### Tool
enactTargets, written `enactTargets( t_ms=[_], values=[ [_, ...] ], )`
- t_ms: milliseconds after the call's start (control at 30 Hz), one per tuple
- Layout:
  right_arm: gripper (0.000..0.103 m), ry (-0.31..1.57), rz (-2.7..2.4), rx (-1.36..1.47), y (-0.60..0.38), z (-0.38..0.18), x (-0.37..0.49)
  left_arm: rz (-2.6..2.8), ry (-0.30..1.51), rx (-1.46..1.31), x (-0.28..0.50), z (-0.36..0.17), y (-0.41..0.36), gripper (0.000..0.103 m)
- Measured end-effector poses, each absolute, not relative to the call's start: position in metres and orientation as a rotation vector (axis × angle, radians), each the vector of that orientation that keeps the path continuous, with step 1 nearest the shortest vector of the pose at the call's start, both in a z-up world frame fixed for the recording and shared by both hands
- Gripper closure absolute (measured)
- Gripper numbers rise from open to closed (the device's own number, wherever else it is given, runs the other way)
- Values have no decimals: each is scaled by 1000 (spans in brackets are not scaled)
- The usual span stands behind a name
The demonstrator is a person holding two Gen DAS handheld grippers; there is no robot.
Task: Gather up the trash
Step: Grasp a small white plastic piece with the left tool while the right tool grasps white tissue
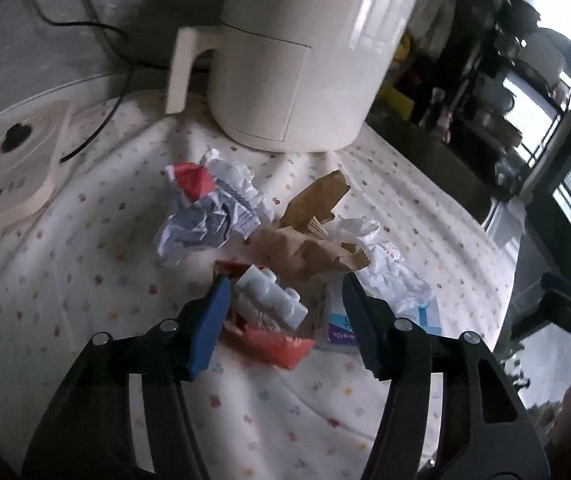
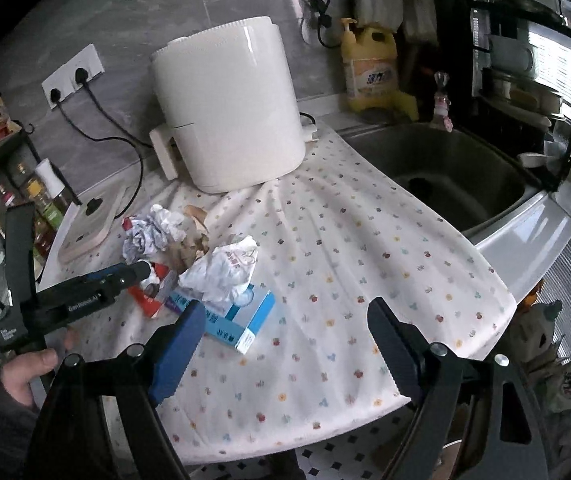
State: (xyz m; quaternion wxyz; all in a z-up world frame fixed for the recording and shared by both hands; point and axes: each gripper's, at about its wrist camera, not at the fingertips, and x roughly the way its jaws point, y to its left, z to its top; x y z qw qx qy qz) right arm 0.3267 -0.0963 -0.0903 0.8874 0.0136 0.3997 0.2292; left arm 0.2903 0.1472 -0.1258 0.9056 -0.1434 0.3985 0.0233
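Trash lies in a heap on a flowered cloth (image 1: 85, 264), seen first from the left wrist. The left gripper (image 1: 285, 300) has its jaws half apart around the near end of the heap. Between the fingers (image 1: 209, 320) sits a red carton (image 1: 273, 346) with white vials (image 1: 271, 296) lying on it. The left pad is just beside the carton's edge; whether it presses I cannot tell. The right pad stands clear of the carton, near a purple-and-blue box (image 1: 339, 328). Beyond the fingertips lies a torn brown bag (image 1: 309, 240), and left of that a crumpled wrapper (image 1: 209, 212) in red, white and grey. To the right of the right finger is a white tissue wad (image 1: 389, 276). Far ahead stands a cream air fryer (image 1: 297, 60).

From the right wrist, the right gripper (image 2: 285, 340) hangs with its jaws wide, nothing between them but bare cloth (image 2: 365, 240). A blue box (image 2: 241, 320) lies just past the left finger, touching the tissue wad (image 2: 225, 268). Further left the left gripper (image 2: 141, 272) reaches into the heap, held by a hand (image 2: 25, 376). The wrapper (image 2: 149, 232) and brown bag (image 2: 193, 240) lie beyond. The fryer (image 2: 229, 108) stands far ahead, a sink (image 2: 445, 168) to the right of the right finger.
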Motion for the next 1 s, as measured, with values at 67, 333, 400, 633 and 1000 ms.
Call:
enactTargets(
  t_ms=[67, 333, 400, 633, 1000],
  values=[
    [21, 837, 470, 30, -92, -92, 330, 37, 838, -276, 296, -131, 147, 45],
    [21, 845, 483, 19, -69, -98, 341, 16, 858, -251, 299, -137, 154, 60],
    [21, 846, 499, 12, -61, -100, 343, 17, 834, -277, 293, -130, 164, 60],
    [23, 846, 567, -24, -26, -106, 349, 103, 790, -333, 268, -118, 204, 60],
    [33, 907, 601, -104, 16, -138, 366, 247, 770, -375, 219, -118, 245, 60]
  ],
)
